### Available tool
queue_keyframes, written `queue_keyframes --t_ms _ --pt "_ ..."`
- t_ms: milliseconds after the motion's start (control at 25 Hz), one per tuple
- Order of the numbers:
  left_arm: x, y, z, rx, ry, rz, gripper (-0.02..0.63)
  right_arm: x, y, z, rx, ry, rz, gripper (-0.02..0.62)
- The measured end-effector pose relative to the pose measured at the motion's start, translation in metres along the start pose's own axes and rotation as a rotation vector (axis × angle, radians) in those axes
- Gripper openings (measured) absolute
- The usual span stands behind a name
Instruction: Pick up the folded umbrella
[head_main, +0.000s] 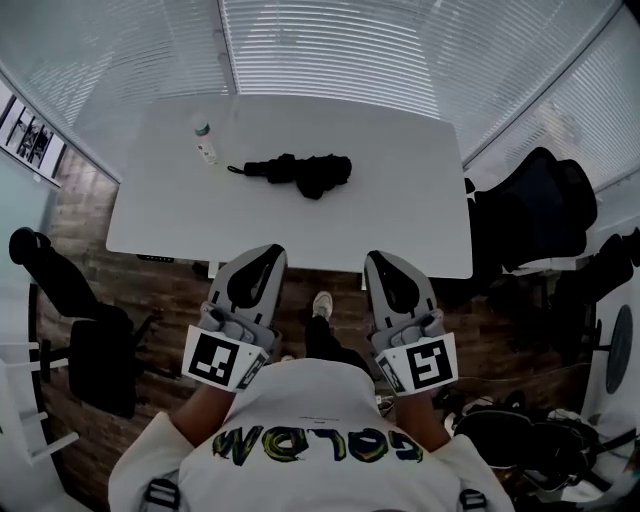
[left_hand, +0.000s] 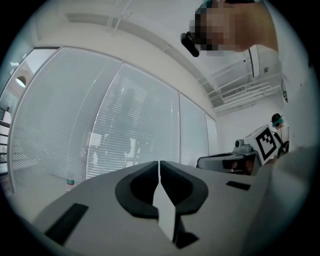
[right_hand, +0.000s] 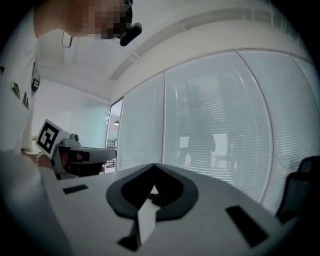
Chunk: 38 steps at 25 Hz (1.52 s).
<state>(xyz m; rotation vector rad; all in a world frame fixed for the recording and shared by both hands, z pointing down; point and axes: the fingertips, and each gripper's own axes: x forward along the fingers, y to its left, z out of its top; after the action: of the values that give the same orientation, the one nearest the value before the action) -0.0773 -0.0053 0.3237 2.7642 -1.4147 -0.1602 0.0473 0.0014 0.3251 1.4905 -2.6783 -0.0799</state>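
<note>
The folded black umbrella (head_main: 300, 173) lies on the white table (head_main: 400, 215), a little left of its middle, with its handle pointing left. My left gripper (head_main: 266, 252) and right gripper (head_main: 380, 260) are held side by side in front of the table's near edge, short of the umbrella and well apart from it. Both point level toward the window. In the left gripper view the left gripper (left_hand: 159, 165) has its jaws closed together with nothing between them. The right gripper (right_hand: 152, 168) looks the same in its own view. Neither gripper view shows the umbrella.
A small bottle (head_main: 205, 141) stands on the table left of the umbrella's handle, and it also shows as the bottle (left_hand: 70, 183) low against the blinds. Black office chairs stand at the right (head_main: 540, 210) and left (head_main: 95, 350). Blinds (head_main: 330, 45) cover the windows behind the table.
</note>
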Motion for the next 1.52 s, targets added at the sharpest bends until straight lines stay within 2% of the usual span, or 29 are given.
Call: queue_keyframes --t_ms 400,720,1200,1520 --pt "0.126 0.020 0.002 0.031 -0.004 0.025 0.021 0.068 -0.112 0.001 -0.008 0.000 0.025 0.012" --pt "0.187 0.032 -0.004 0.045 0.005 0.040 0.023 0.103 -0.166 -0.005 -0.007 0.010 0.042 0.011" --pt "0.210 0.053 -0.010 0.057 0.021 0.042 0.029 0.129 -0.178 -0.010 -0.005 0.020 0.049 0.012" --pt "0.214 0.077 -0.004 0.058 0.036 0.005 0.040 0.152 -0.170 0.001 -0.002 0.023 0.018 0.012"
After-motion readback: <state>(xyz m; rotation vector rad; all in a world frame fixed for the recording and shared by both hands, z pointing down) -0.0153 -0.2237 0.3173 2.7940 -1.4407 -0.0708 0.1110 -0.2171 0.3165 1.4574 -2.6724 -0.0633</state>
